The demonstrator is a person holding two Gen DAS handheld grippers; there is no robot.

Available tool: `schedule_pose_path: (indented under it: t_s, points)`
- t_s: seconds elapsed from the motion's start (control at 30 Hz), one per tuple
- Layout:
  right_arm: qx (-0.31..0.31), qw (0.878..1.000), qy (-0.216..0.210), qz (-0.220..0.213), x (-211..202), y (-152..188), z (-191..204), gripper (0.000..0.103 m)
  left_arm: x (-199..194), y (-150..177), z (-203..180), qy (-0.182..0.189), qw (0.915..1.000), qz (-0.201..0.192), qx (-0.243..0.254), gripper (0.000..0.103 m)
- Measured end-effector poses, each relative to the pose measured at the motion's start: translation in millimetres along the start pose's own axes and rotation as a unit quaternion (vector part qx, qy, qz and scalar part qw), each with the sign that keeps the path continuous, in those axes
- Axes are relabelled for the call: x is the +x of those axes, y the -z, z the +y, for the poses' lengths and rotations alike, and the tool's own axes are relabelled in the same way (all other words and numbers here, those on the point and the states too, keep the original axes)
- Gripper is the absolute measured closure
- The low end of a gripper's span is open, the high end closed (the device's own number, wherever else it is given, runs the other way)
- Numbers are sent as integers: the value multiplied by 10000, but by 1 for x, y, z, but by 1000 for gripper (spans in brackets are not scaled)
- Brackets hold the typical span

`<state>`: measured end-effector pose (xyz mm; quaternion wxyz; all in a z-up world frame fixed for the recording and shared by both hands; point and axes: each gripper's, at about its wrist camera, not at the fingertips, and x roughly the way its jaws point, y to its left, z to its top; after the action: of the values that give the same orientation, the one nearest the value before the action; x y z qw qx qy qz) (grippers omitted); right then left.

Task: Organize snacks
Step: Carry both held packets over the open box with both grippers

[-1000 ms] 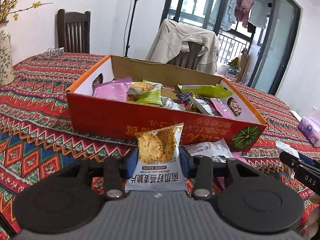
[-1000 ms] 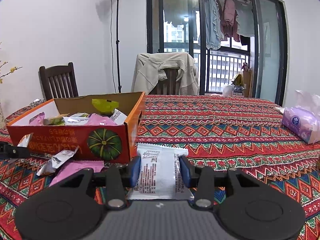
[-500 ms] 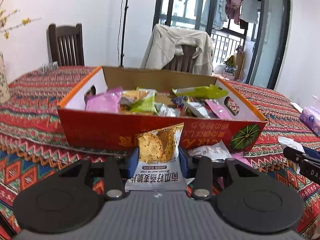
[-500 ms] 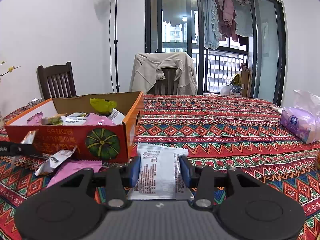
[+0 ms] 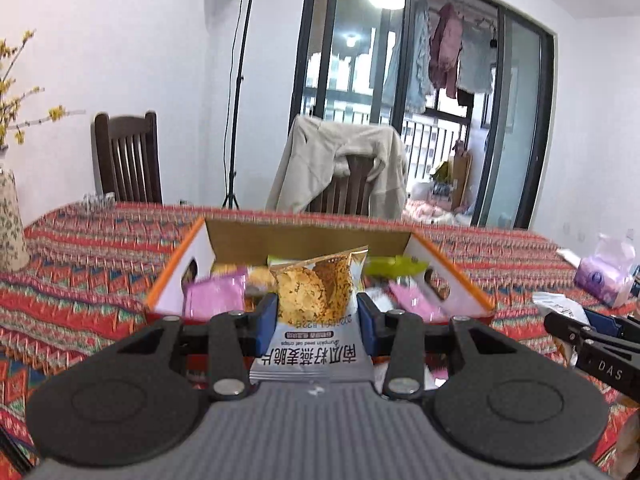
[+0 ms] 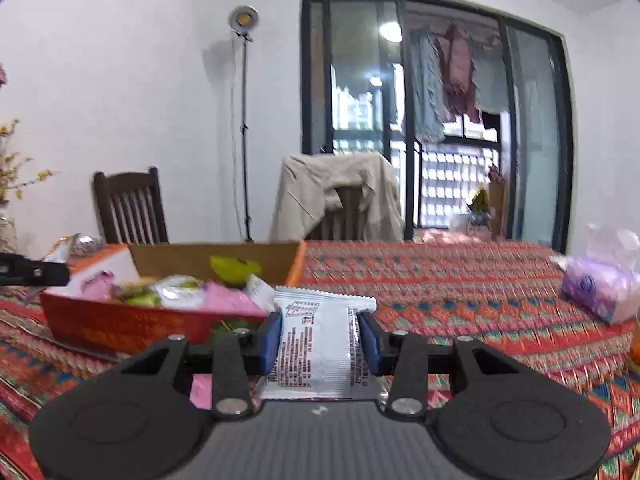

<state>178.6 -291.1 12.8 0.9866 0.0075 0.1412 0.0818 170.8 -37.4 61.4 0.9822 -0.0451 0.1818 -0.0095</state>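
My left gripper (image 5: 317, 316) is shut on an oat-crisp snack packet (image 5: 316, 300) and holds it up above the near wall of the orange snack box (image 5: 176, 264). The box holds several pink, green and silver packets. My right gripper (image 6: 319, 340) is shut on a white foil packet (image 6: 320, 344), raised beside the box's right end (image 6: 120, 326). The right gripper also shows at the right edge of the left wrist view (image 5: 592, 340).
The patterned tablecloth (image 6: 460, 292) covers the table. A purple tissue pack (image 6: 600, 288) lies at the far right. A vase (image 5: 10, 224) stands at the far left. Two chairs (image 5: 128, 160), one draped with a jacket, stand behind the table. A pink packet (image 6: 202, 390) lies below the right gripper.
Both grippers have risen with their packets. The left one moved up and forward over the box's near wall; the right one lifted and came closer to the box's right end.
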Motion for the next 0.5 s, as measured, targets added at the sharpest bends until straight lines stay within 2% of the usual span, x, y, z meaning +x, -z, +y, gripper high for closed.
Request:
schedule_pose_path:
  t_s: [0.33, 0.5]
  points:
    - [-299, 9976, -450, -433, 21, -46, 38, 63, 17, -37, 6, -137, 9989, -443, -81, 61]
    - [-233, 9970, -560, -488, 53, -66, 55, 63, 45, -50, 14, -234, 9977, -498, -389, 61]
